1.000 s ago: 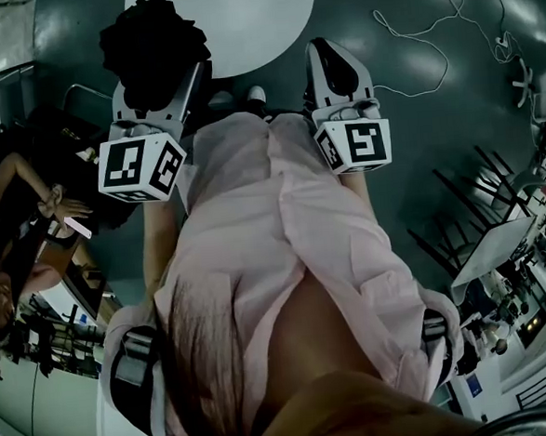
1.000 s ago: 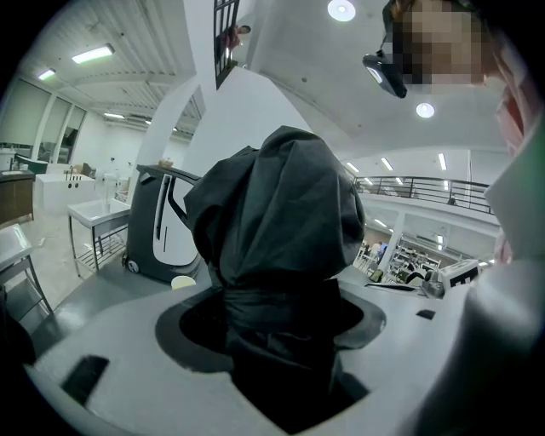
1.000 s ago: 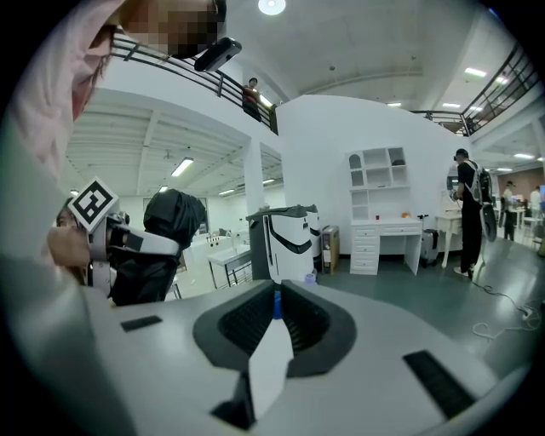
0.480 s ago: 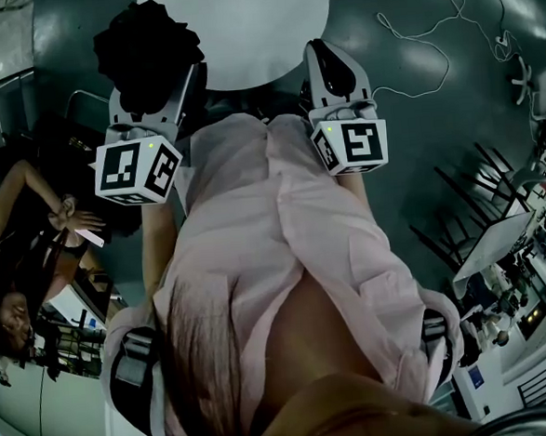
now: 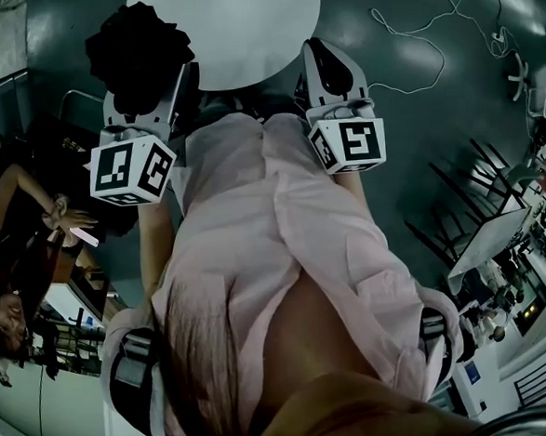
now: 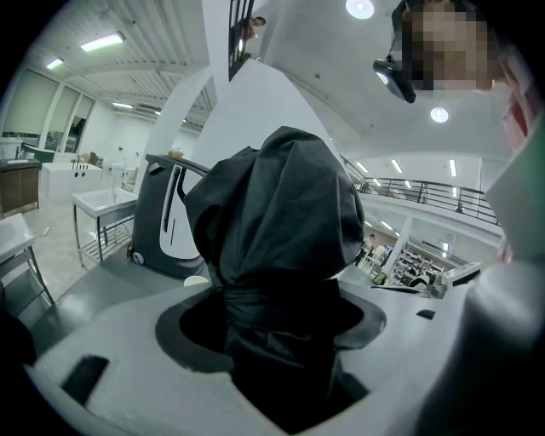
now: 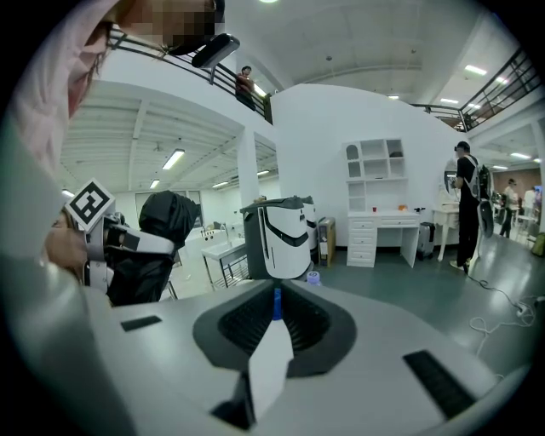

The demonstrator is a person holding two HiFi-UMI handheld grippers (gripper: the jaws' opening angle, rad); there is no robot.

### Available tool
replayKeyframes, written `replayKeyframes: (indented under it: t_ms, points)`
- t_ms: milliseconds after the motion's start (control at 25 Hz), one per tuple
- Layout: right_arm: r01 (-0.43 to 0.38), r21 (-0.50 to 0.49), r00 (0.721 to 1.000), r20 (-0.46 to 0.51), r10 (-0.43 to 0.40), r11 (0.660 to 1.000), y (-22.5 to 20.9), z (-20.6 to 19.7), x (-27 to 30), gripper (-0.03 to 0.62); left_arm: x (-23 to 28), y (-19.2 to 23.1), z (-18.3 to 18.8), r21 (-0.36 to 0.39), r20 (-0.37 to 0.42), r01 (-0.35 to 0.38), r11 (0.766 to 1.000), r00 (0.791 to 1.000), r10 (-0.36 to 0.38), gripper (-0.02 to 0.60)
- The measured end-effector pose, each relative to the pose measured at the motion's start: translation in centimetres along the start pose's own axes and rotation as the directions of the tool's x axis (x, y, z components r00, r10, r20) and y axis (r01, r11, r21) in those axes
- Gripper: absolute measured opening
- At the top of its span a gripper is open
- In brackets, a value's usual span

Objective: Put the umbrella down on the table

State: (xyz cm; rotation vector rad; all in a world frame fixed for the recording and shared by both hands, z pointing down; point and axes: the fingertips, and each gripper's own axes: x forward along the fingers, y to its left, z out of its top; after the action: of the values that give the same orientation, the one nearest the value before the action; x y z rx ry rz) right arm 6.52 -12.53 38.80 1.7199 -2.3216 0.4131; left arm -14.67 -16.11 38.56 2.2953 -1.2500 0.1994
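Umbrella [image 6: 274, 213], black, bundled, clamped in left tool [image 6: 277, 353], near edge of round white surface [image 5: 250, 28]. Right tool [image 7: 272, 328] closed, empty.

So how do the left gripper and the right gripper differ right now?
The left gripper clamps a black fabric umbrella in its jaws; the right gripper has its jaws together on nothing. The umbrella hides the left gripper's tips, while the right gripper's tips are bare. Both point toward the round white table.
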Motion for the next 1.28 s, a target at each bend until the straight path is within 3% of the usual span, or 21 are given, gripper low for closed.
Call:
replayKeyframes:
  t_ms: [480,800,920,1080,1280]
  points:
    - [-0.040,-0.023,0.998,0.048,0.041,0.999,-1.6,1.9,0.7,0.041,0.9,-3.1,1.0,0.100,0.025,-0.005,0.995,1.000,0.003,0.313]
    - [-0.042,-0.027,0.998,0.050,0.043,0.999,-1.6,2.0,1.9,0.041,1.3,0.8,1.1,0.013,-0.004,-0.083,0.996,0.997,0.083,0.313]
    - [-0.028,-0.017,0.998,0.050,0.029,0.999,-1.9,2.0,1.8,0.041,2.6,2.4,0.6,0.003,-0.072,-0.087,0.996,0.994,0.087,0.313]
    - [-0.009,-0.010,0.999,0.037,0.010,1.000,-2.1,1.8,2.0,0.041,5.6,3.7,-0.9,0.115,-0.209,-0.049,0.992,0.975,0.072,0.313]
    - [0.034,0.005,0.999,0.021,-0.034,0.999,-3.2,1.4,2.0,0.041,10.6,4.6,-6.2,0.216,-0.391,0.011,0.976,0.917,0.076,0.313]
